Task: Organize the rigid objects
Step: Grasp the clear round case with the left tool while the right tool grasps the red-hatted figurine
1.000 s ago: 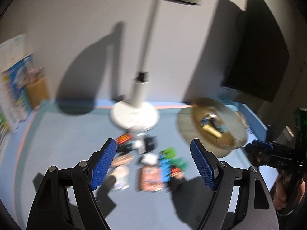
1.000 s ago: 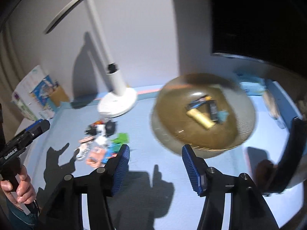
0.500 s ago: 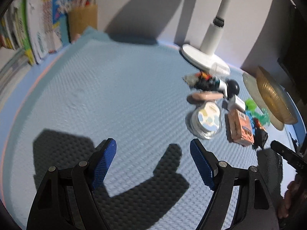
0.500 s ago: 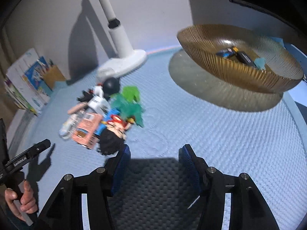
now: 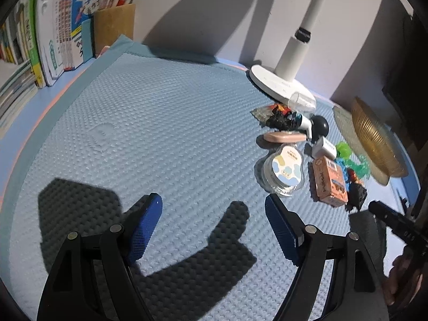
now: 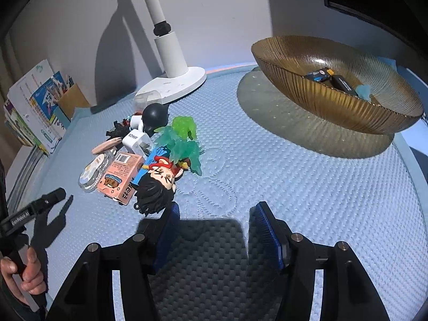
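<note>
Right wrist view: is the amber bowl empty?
No. The amber bowl already holds a few items, including a dark rectangular pack and a small pale blue piece.

The lamp is cut off at the top edge. The bowl wall hides part of its contents; the labels there are too small to read.

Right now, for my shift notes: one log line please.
left gripper: open, empty | right gripper: open, empty | toy pile: untouched | bowl: partly filled

Both wrist views look steeply down, sharing the toy pile.
</note>
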`<state>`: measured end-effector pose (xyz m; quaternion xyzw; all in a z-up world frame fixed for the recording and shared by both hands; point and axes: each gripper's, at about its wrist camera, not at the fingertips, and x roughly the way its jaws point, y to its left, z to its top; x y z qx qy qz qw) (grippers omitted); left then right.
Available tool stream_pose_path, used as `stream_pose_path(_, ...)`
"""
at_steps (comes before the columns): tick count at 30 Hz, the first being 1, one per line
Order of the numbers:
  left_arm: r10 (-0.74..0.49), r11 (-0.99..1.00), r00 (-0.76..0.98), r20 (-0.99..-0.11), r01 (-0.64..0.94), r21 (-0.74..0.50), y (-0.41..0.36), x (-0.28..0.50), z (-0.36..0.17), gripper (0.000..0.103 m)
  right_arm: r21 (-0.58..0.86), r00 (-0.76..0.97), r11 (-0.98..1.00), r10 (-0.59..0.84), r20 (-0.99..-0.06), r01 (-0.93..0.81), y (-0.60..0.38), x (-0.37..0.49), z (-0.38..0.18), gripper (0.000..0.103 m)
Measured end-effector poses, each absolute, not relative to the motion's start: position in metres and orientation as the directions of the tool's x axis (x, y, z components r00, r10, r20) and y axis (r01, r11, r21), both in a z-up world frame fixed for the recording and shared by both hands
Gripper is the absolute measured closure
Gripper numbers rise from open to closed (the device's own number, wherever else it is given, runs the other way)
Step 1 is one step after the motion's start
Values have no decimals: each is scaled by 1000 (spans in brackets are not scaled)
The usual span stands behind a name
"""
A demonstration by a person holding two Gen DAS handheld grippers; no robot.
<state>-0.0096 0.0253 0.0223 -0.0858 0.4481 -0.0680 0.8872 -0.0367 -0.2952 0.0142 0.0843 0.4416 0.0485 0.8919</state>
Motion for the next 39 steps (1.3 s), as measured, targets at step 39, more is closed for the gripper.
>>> stream_pose_path(39, -312, 930, 519, -795, 337, -145, -34, -34, 39, 57, 160, 506, 949, 282, -815, -272, -244, -71, 39, 68)
